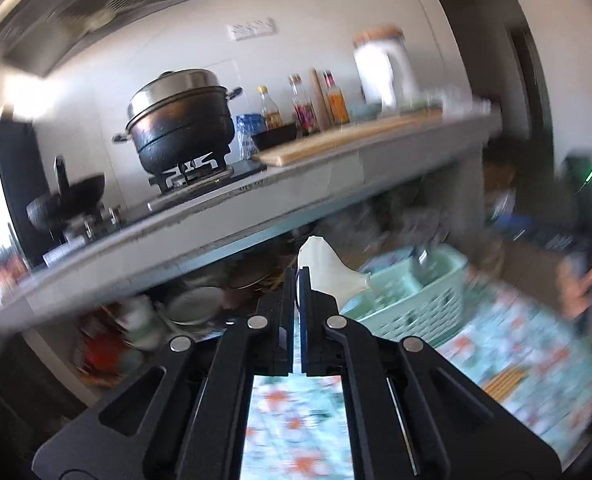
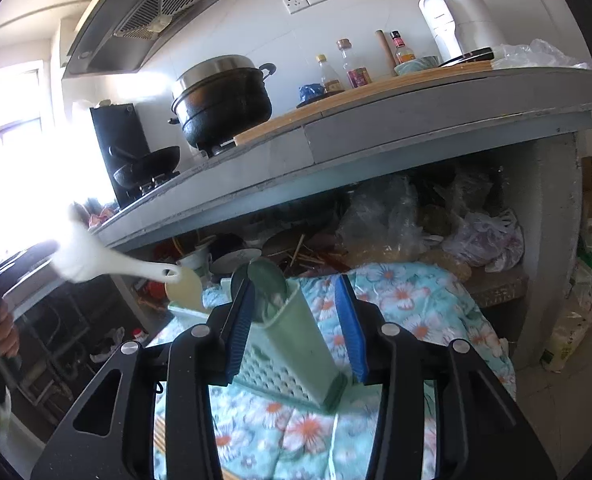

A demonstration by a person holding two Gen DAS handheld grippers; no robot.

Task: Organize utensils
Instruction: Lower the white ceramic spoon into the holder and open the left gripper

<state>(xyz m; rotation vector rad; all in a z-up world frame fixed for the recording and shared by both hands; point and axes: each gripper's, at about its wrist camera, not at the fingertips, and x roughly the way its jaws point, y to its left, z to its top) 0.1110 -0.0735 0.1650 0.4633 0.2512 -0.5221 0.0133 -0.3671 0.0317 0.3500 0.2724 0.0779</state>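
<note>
In the left wrist view my left gripper (image 1: 299,276) is shut on a white plastic rice paddle (image 1: 327,270) that sticks out up and to the right. Beyond it stands a pale green utensil basket (image 1: 419,300) on a floral cloth (image 1: 515,344). In the right wrist view my right gripper (image 2: 296,284) is open. The basket's tall end compartment (image 2: 296,344) stands between the blue pads (image 2: 351,328) without being pressed. A metal spoon (image 2: 266,286) rests upright in that compartment. The same paddle (image 2: 108,264) hangs in the air at the left.
A grey kitchen counter (image 2: 415,120) with a black pot (image 2: 224,104), a wok (image 2: 148,166) and bottles runs behind the table. Bowls and bags crowd the space under it. Wooden chopsticks (image 1: 503,382) lie on the cloth. A person's hand (image 1: 583,284) shows at the right edge.
</note>
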